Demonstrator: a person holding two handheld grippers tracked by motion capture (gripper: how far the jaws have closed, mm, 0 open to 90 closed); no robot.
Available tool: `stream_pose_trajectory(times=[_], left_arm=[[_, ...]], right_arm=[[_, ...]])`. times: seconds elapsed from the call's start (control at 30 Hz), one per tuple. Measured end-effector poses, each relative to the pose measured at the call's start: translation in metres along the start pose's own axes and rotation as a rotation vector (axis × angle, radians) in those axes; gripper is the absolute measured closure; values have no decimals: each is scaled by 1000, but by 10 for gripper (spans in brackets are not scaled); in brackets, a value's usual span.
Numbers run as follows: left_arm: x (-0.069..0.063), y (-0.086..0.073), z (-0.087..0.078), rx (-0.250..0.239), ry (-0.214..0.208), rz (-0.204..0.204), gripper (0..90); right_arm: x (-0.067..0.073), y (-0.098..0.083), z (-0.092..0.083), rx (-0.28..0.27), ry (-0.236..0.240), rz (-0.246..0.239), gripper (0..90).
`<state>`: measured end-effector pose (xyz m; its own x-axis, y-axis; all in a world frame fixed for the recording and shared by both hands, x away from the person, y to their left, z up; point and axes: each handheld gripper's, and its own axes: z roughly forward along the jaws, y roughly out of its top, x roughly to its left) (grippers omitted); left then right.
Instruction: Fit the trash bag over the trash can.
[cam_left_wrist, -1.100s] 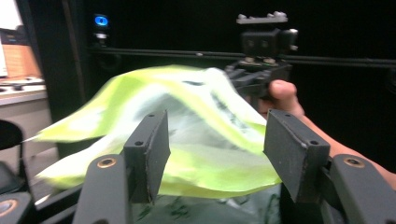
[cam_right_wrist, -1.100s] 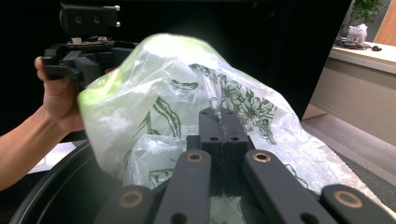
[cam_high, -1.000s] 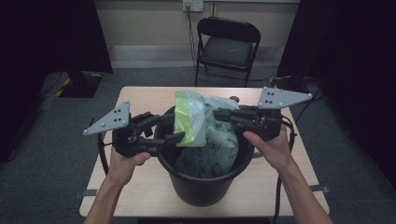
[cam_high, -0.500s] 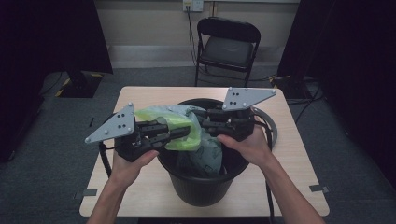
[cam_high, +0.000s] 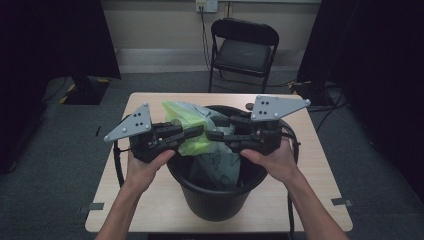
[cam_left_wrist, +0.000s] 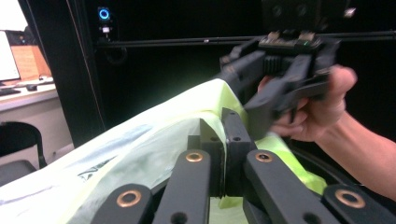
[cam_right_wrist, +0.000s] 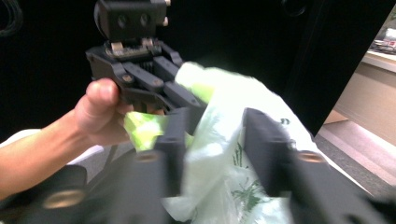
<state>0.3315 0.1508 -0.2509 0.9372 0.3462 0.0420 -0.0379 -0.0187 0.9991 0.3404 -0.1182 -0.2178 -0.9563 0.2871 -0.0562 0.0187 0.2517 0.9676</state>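
A pale green plastic bag (cam_high: 192, 122) hangs over and into a black bucket (cam_high: 220, 207) on the wooden table (cam_high: 312, 200). My left gripper (cam_high: 200, 132) comes in from the left above the bucket's rim. In the left gripper view its jaws are shut on a fold of the bag (cam_left_wrist: 140, 154). My right gripper (cam_high: 212, 135) faces it from the right, tips nearly meeting. In the right gripper view its blurred jaws stand apart, with the bag (cam_right_wrist: 229, 107) between them, so my right gripper (cam_right_wrist: 217, 140) is open. The bag's lower part sags inside the bucket.
A black folding chair (cam_high: 244, 50) stands behind the table by the wall. Cables trail on the floor at the right (cam_high: 325, 100). The bucket takes up the table's middle, with bare wood on both sides. Dark curtains flank the scene.
Both grippers have come together over the bucket. The right gripper moved left from the bucket's right rim, and the bag's raised top dropped and bunched between them.
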Motion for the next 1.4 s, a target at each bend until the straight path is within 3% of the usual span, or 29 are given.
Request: stream_pose_trajectory(times=[0.07,0.13,0.2,0.3,0.33,0.37,0.4,0.47,0.53,0.57,0.73,0.83,1.0,1.1,1.13,1.17,1.23,1.4], left_arm=[[-1,1,-3,-18,-1,3,895],[-1,1,-7,-29,-4,-1,870],[-1,-2,-9,-34,-3,-23,705],[0,-6,-9,-43,-37,-39,585],[0,-7,-6,-44,-70,-60,532],[0,-7,-4,-42,-68,-62,502],[-1,-7,-1,-26,-55,-55,505],[-2,-7,2,9,-27,-37,693],[-1,-8,1,12,-20,-28,863],[-1,-9,0,14,-15,-28,897],[2,-11,-11,6,5,-30,900],[2,-10,-10,12,8,-25,900],[-2,-10,4,41,3,-7,900],[-4,-10,6,47,1,3,900],[-4,-10,5,46,5,1,900],[-3,-10,3,48,8,4,900],[-2,-10,-3,39,23,0,900],[3,-8,-20,12,53,-10,900]], right_arm=[[0,-1,0,-3,2,-16,900],[-1,-1,-3,-7,-4,-16,900],[-3,-2,-6,-14,-27,-9,900],[-7,-5,-9,-20,-46,11,900],[-7,-6,-9,-21,-41,12,900],[-6,-7,-8,-19,-40,12,900],[-6,-7,-7,-16,-36,9,900],[-4,-8,-5,-15,-24,4,900],[-4,-8,-5,-19,-28,3,900],[-5,-8,-8,-26,-35,7,900],[-17,-11,-22,-30,-102,28,900],[-22,-15,-25,-31,-107,46,779],[-15,-10,-16,-29,-64,35,556],[-12,-6,-9,-13,-43,29,600],[-11,-5,-7,1,-38,22,725],[-10,-6,-7,7,-46,8,795],[-12,-7,-10,8,-61,8,864],[-29,-16,-30,-27,-115,56,892]])
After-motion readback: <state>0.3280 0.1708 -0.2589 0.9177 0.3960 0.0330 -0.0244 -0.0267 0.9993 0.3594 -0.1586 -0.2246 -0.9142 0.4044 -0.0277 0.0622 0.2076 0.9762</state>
